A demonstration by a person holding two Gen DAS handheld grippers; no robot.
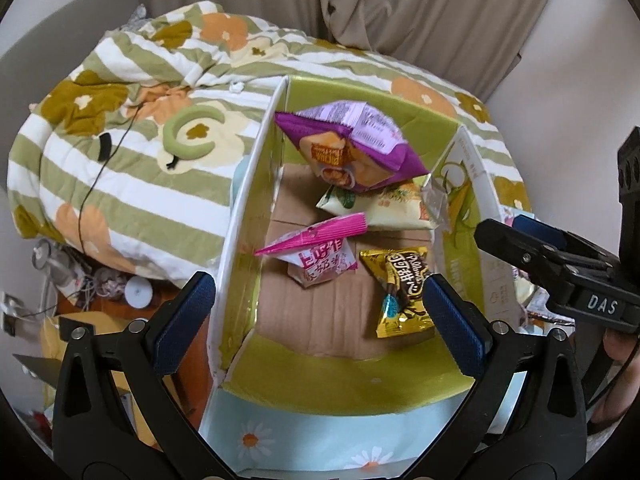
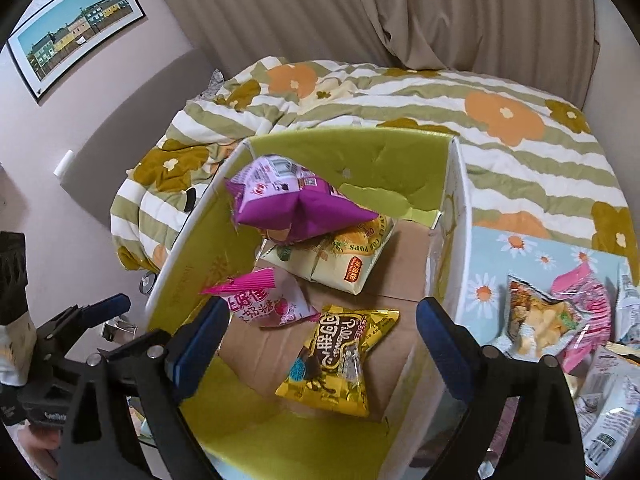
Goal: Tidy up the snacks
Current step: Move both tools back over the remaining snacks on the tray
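Note:
A green-lined cardboard box [image 1: 320,384] [image 2: 384,152] holds a purple snack bag [image 1: 352,144] [image 2: 292,208] on top of a pale yellow corn-pops bag [image 1: 384,208] [image 2: 340,264]. A pink-and-white packet [image 1: 316,252] [image 2: 268,296] and a gold chocolate packet [image 1: 400,292] [image 2: 340,360] lie on the box floor. My left gripper [image 1: 320,320] is open and empty over the box's near edge. My right gripper [image 2: 324,344] is open and empty above the gold packet. In the left wrist view the right gripper's fingers [image 1: 520,248] show at the box's right wall.
The box sits on a daisy-print cloth [image 2: 520,256] beside a striped floral quilt [image 1: 120,152] [image 2: 500,112]. Several loose snack packets [image 2: 560,320] lie on the cloth right of the box. A cluttered side table [image 1: 100,288] is at the left.

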